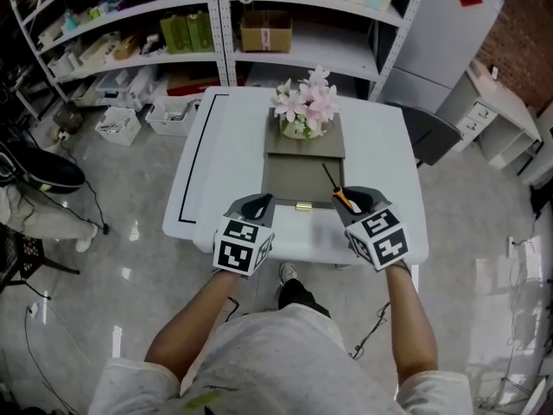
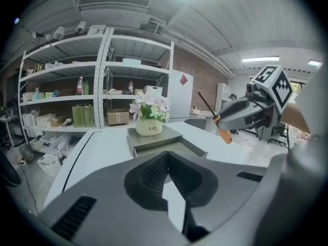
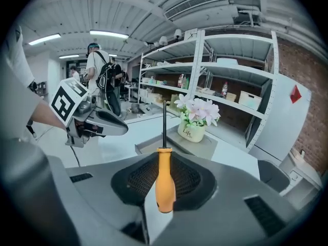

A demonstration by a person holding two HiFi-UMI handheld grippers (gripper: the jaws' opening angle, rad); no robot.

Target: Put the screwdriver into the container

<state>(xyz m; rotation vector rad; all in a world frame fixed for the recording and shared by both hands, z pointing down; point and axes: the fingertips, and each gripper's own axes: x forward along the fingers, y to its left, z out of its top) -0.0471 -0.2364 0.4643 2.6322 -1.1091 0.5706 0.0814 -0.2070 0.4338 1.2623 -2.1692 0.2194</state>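
An orange-handled screwdriver point(image 3: 165, 183) with a black shaft stands between the jaws of my right gripper point(image 3: 165, 160), which is shut on its handle. In the head view the right gripper point(image 1: 350, 199) holds the screwdriver point(image 1: 340, 193) at the near right corner of the grey container point(image 1: 292, 180), an open tray drawn out from under a grey box. My left gripper point(image 1: 257, 204) hovers at the tray's near left corner, its jaws shut with nothing between them point(image 2: 166, 160). From the left gripper view the screwdriver point(image 2: 220, 124) hangs to the right of the container point(image 2: 154, 146).
A pot of pink flowers point(image 1: 304, 111) stands on the grey box at the back of the white table point(image 1: 225, 145). Metal shelves point(image 1: 199, 33) with boxes rise behind it, bins point(image 1: 121, 124) sit on the floor at left, and a grey chair point(image 1: 436, 132) is at right. People point(image 3: 102, 76) stand far off.
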